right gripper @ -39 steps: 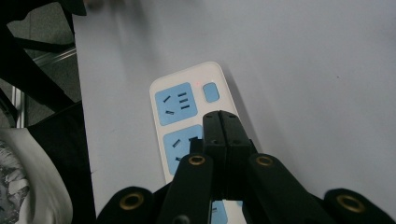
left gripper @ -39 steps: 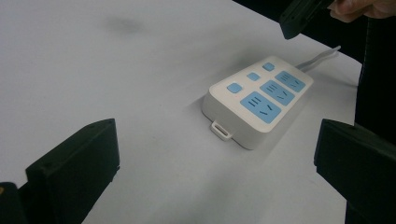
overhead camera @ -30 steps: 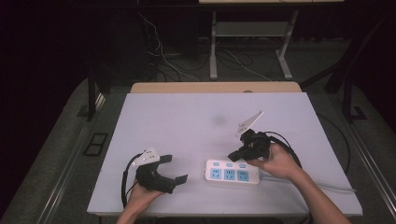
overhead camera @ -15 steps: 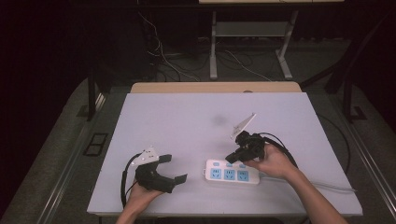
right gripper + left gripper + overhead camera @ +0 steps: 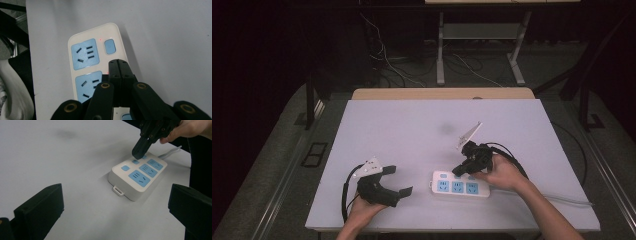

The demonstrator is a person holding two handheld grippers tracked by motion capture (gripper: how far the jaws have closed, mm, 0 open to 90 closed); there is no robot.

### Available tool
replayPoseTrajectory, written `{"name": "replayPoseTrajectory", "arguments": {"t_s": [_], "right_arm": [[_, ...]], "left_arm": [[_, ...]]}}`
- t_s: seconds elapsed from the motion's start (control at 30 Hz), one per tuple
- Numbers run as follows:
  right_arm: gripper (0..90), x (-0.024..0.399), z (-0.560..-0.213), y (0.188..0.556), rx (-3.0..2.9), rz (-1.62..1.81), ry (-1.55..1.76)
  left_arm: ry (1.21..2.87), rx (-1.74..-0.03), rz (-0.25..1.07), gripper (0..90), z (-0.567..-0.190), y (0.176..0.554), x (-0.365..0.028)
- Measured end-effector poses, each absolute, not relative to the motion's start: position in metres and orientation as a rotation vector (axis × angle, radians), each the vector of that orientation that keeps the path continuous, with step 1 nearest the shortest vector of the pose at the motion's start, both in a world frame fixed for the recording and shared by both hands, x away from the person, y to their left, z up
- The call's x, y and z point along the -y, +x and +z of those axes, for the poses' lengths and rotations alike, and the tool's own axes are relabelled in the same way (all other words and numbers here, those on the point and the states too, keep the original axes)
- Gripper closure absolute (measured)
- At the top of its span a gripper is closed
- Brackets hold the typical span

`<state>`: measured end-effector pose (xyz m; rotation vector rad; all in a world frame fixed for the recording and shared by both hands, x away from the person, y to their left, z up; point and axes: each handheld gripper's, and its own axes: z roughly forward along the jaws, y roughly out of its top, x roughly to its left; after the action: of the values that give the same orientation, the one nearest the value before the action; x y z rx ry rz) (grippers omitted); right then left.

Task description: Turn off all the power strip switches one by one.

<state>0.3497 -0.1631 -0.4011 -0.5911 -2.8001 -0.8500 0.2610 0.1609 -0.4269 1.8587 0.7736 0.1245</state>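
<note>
Currently: right gripper [image 5: 460,171] jaws pressed together, nothing between them, tips down on power strip [image 5: 460,186] at its row of small blue buttons. From left gripper view, same closed tips [image 5: 138,151] land on or right at the middle button [image 5: 135,162]; contact vs. hairline gap not resolvable. Right gripper view looks down closed jaws [image 5: 117,65] onto strip [image 5: 85,55], one blue switch [image 5: 110,46] just past the tips, tiny red dots lit beside switches. Strip lies flat on white table [image 5: 412,130], near front edge, right of centre, three blue sockets up, cable running off right. Left gripper [image 5: 399,180] parked on table at front left, well apart from strip, jaws spread wide, empty; strip sits ahead between its two black fingers [image 5: 40,212] in own view. Right hand [image 5: 499,172] wraps its gripper body.
</note>
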Motion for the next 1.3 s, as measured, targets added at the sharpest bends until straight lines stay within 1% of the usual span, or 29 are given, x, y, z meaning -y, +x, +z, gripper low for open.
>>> {"name": "replayPoseTrajectory", "arguments": {"t_s": [0.53, 1.3], "right_arm": [[90.0, 0.1603, -0.4070, 0.3493, 2.789, -0.826, -0.604], [90.0, 0.1658, -0.4108, 0.3447, 2.787, -0.904, -0.611]], "left_arm": [[1.858, -0.771, 0.123, 0.0, -0.4270, 0.2607, -0.1604], [1.857, -0.773, 0.120, 0.0, -0.4266, 0.2599, -0.1595]]}}
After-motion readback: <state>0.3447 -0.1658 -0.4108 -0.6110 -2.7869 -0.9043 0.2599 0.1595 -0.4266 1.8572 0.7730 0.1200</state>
